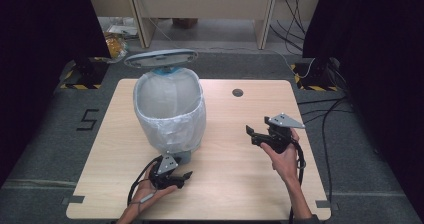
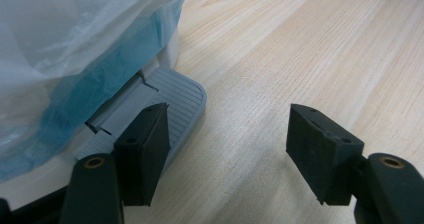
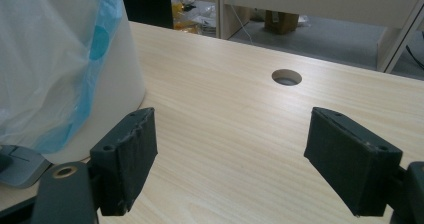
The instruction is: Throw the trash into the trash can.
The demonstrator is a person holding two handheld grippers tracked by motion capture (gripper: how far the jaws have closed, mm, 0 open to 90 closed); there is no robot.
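— What sort of place is this?
— A lab or test room. A bare table [image 1: 240,134] stands between black curtains [image 1: 45,29]; hazard-taped stands [image 1: 82,74], loose cables [image 1: 325,119] and a floor number [image 1: 89,119] surround it.

In the left gripper view, the bin [image 2: 75,39] is cut off by the top and left edges — its rim and lid stay out of frame. The left tool [image 2: 225,149] covers part of the grey pedal [image 2: 175,96]. In the high view, the liner bag [image 1: 172,121] hides the bin's walls, and the surface [image 1: 240,184] loses its near edge.
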